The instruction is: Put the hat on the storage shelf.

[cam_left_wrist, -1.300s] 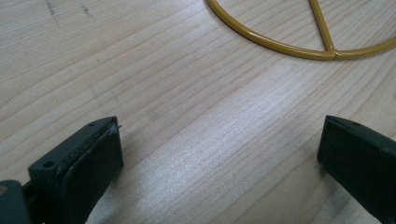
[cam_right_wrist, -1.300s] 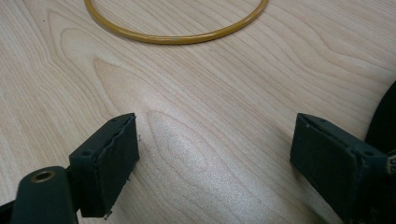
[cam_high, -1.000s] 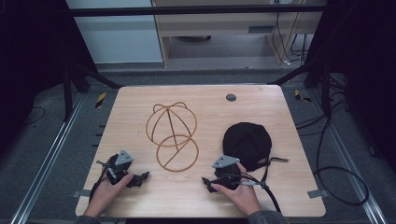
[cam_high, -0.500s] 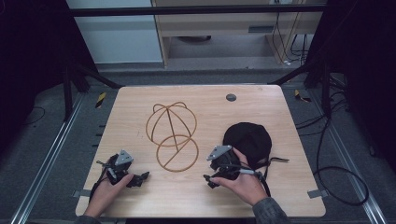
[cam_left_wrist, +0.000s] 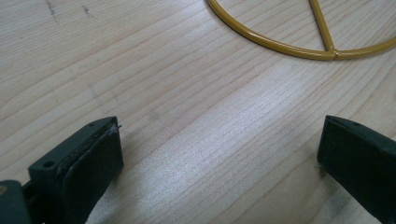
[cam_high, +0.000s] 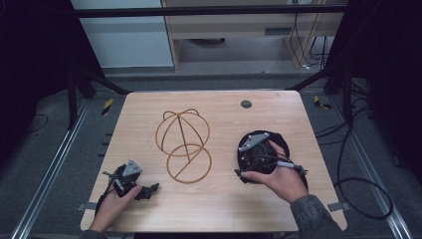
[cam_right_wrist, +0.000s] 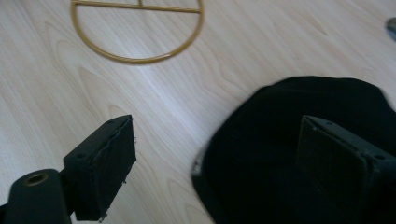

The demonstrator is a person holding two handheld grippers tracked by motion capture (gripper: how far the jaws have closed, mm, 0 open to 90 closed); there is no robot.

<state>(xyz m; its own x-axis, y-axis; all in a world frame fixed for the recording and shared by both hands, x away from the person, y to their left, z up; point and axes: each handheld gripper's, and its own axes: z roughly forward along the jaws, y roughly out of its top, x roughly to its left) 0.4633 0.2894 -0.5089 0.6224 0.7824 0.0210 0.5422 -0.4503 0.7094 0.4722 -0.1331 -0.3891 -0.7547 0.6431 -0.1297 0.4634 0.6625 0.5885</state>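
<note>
Nearest, left gripper (cam_high: pixel 149 190) rests wide open and empty, short of the wire frame (cam_high: pixel 183 144). Right of the frame, right gripper (cam_high: pixel 242 168), jaws spread, straddles the black cap's (cam_right_wrist: pixel 299 135) edge: approach step. Next, probably lower and close.
</note>
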